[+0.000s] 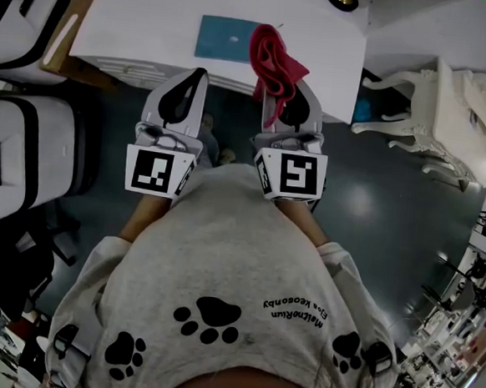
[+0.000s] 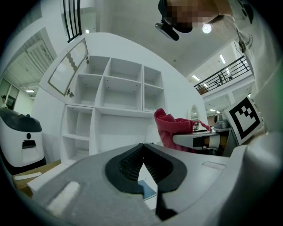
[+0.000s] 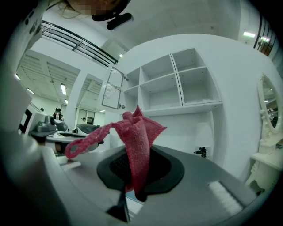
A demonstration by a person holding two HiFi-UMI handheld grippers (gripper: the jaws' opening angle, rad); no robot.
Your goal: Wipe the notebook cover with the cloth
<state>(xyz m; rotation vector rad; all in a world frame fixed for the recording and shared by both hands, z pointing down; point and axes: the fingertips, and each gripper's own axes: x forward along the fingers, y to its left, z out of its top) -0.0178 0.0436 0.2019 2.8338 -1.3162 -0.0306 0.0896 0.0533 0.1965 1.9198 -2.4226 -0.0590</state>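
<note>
The teal notebook [image 1: 228, 39] lies flat on the white desk [image 1: 148, 22] at the top centre of the head view. Just right of it, the right gripper [image 1: 285, 102] is clenched on a bunched red cloth [image 1: 274, 62]. The left gripper [image 1: 188, 93], below the notebook, is closed on nothing.

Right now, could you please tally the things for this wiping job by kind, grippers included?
Blue notebook, lying on the white table: 1
Red cloth, clamped in the right gripper: 1
Grippers, that one plus the left gripper, shut and empty: 2
Total: 4
</note>
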